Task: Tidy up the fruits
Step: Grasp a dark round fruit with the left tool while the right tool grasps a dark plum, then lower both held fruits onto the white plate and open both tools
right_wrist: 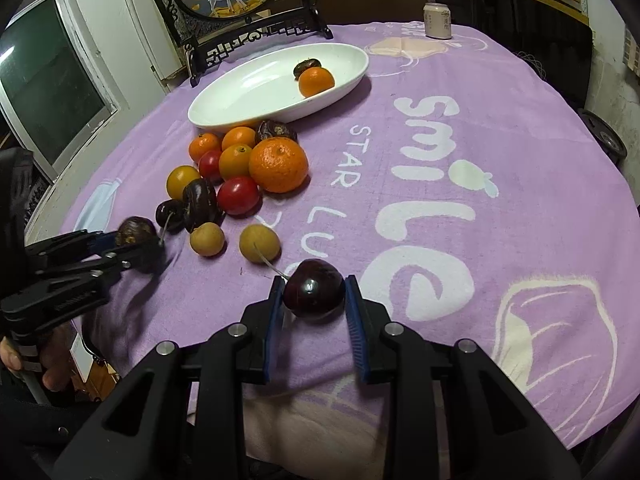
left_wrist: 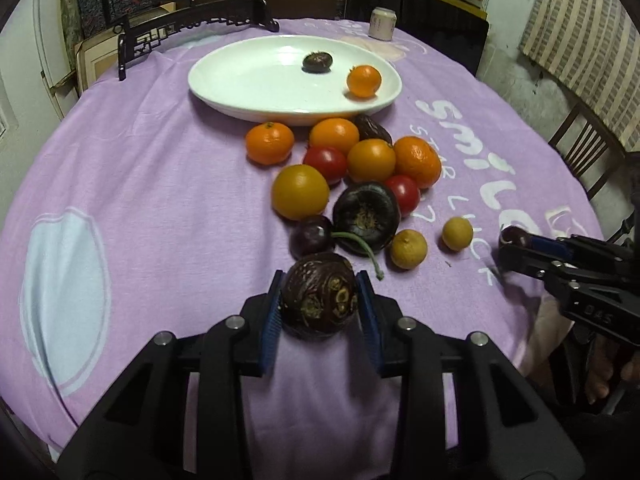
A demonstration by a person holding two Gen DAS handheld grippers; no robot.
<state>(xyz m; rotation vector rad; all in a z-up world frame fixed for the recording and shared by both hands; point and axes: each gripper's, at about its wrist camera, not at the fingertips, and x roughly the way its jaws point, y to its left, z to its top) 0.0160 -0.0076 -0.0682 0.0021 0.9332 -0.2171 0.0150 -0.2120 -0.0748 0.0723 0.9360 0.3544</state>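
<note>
The table is covered with a lilac cloth (right_wrist: 460,92) that has white printed shapes and white writing on it: the big word "smile" can be read in the right wrist view, and under it "STAR" and the start of another word, "LU", the rest being hidden by fruit. At the far edge of the cloth stands a pale can (right_wrist: 437,21) with small print that is too blurred to read, and beside it a dark carved wooden stand (right_wrist: 240,38) carries a round picture of white deer with yellow leaves. Behind are a white wall, a dark window at the left, and a striped fabric at the right in the left wrist view. A white oval plate (left_wrist: 248,84) lies on the far part of the cloth, and in it are one small orange (left_wrist: 363,81) and one dark round fruit (left_wrist: 317,62), close together. Just in front of the plate, on the cloth, lies the pile of fruits (left_wrist: 352,168): oranges, red tomatoes, dark purple fruits and two small yellow ones. The left gripper (left_wrist: 320,300) is closed on a dark brown-purple fruit (left_wrist: 319,294), near the front of the pile. The right gripper (right_wrist: 314,296) is closed on a dark red cherry (right_wrist: 315,290) with a pale stem, held at the right of the pile, near the yellow fruits. On the side of the right gripper the mark "045" is seen in the left wrist view.
</note>
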